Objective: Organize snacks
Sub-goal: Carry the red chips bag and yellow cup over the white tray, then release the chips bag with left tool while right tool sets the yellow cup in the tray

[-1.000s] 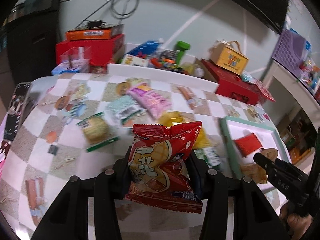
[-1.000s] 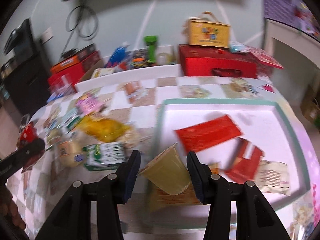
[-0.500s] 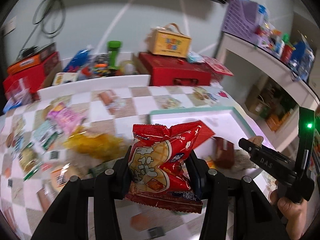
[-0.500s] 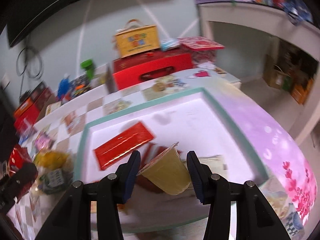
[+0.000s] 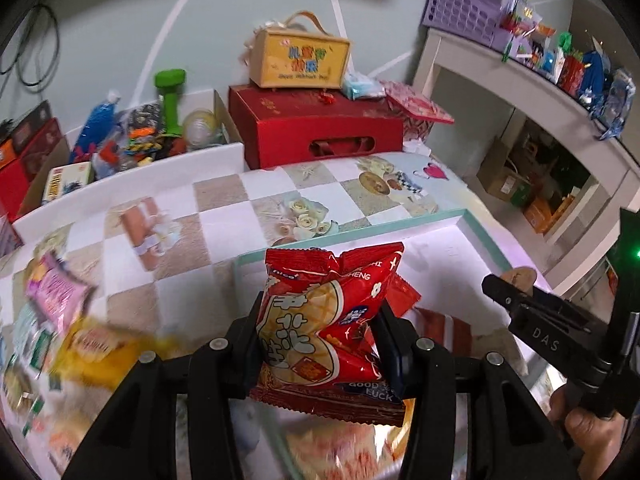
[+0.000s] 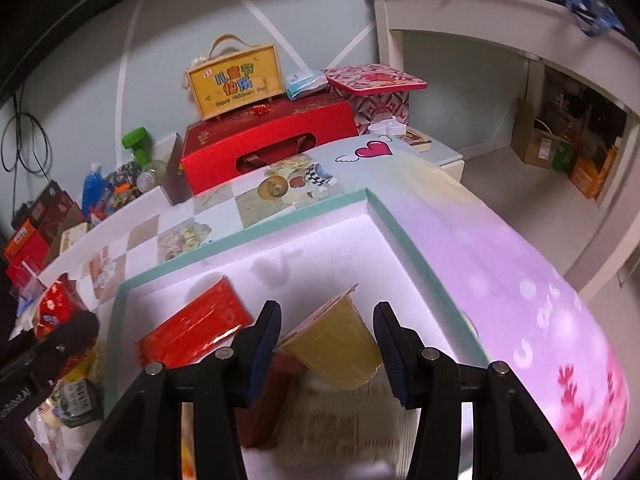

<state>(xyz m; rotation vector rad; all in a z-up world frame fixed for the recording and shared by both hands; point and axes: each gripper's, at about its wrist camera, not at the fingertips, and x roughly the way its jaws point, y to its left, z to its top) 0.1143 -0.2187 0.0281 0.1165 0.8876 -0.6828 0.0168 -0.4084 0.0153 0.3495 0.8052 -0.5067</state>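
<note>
My left gripper (image 5: 320, 344) is shut on a red snack bag (image 5: 326, 324) and holds it above the near left corner of the white tray with a teal rim (image 5: 476, 232). My right gripper (image 6: 326, 340) is shut on a yellow jelly cup (image 6: 336, 340), tilted, above the tray (image 6: 380, 208). A flat red packet (image 6: 192, 324) lies in the tray to the left of the cup. The right gripper also shows in the left wrist view (image 5: 520, 300), and the left gripper with its red bag (image 6: 56, 312) shows at the left edge of the right wrist view.
Loose snacks lie on the checked tablecloth left of the tray: a yellow bag (image 5: 96, 348), a pink packet (image 5: 56, 292), a green-labelled pack (image 6: 76, 400). A red gift box (image 5: 320, 136) with a yellow case (image 5: 300, 56) stands behind. A white shelf (image 5: 520, 92) is at right.
Both grippers have swung to the right, from the loose snacks over to the tray, each still holding its item. The jelly cup now hangs over the tray's middle.
</note>
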